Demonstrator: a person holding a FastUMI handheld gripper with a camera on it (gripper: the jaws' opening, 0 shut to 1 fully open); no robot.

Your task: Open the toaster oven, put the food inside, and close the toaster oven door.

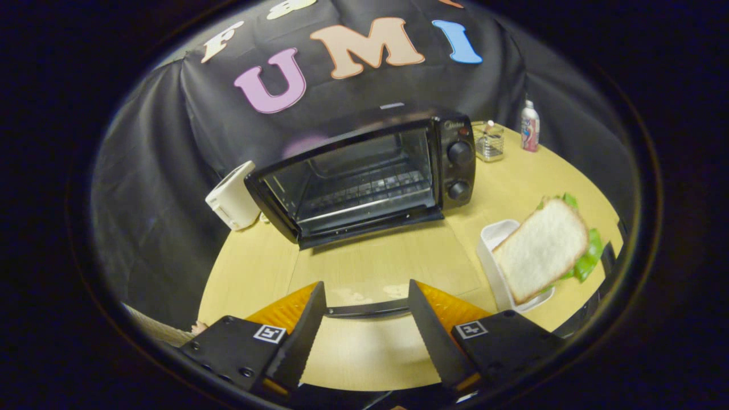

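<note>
- The claw [367,304] hangs low over the near part of the desk [529,176], its two fingers spread well apart and gripping nothing.
- Between the fingers runs a dark bar, which looks to be the handle [367,310] of the toaster oven's door.
- That glass door [381,256] is dropped all the way down and lies flat in front of the toaster oven [364,171], so the wood of the desk shows through it.
- The toaster oven stands beyond the fingers, near the middle of the desk, its mouth wide open toward the claw. Inside I can see a wire rack [370,191].
- Two round knobs [459,171] sit one above the other on the oven's right-hand panel.
- The food is a sandwich [544,247]: a slice of white bread on top with green lettuce poking out along its far edge. It rests tilted on a white tray [494,236] to the right of the open door, ahead of the right finger and apart from it.
- A small white box-like appliance [232,196] stands just beside the oven's left side.
- Further back on the right there is a clear glass holder [488,142] with something standing in it, and beyond that a small bottle [529,126] with a pink label.
</note>
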